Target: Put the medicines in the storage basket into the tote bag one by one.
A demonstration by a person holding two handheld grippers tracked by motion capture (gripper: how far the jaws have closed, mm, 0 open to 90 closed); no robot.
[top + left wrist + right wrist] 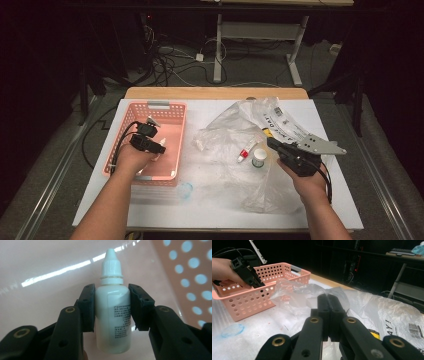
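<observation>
A white dropper bottle (113, 315) with a ribbed pointed cap and small printed text stands between the pads of my left gripper (112, 288), which is shut on its body. That gripper (160, 148) hangs inside the pink perforated basket (170, 107), over its floor. My right gripper (327, 298) is shut with nothing between its pads. It hovers over the crumpled clear plastic bag (240, 125) at the table's right (270, 143).
On the plastic bag lie a red-capped tube (247, 149), a small white jar (259, 158) and a yellow item (267, 132). A blue mark (185, 190) sits on the white table cover in front of the basket (262, 300). Cables and desk legs lie beyond the far edge.
</observation>
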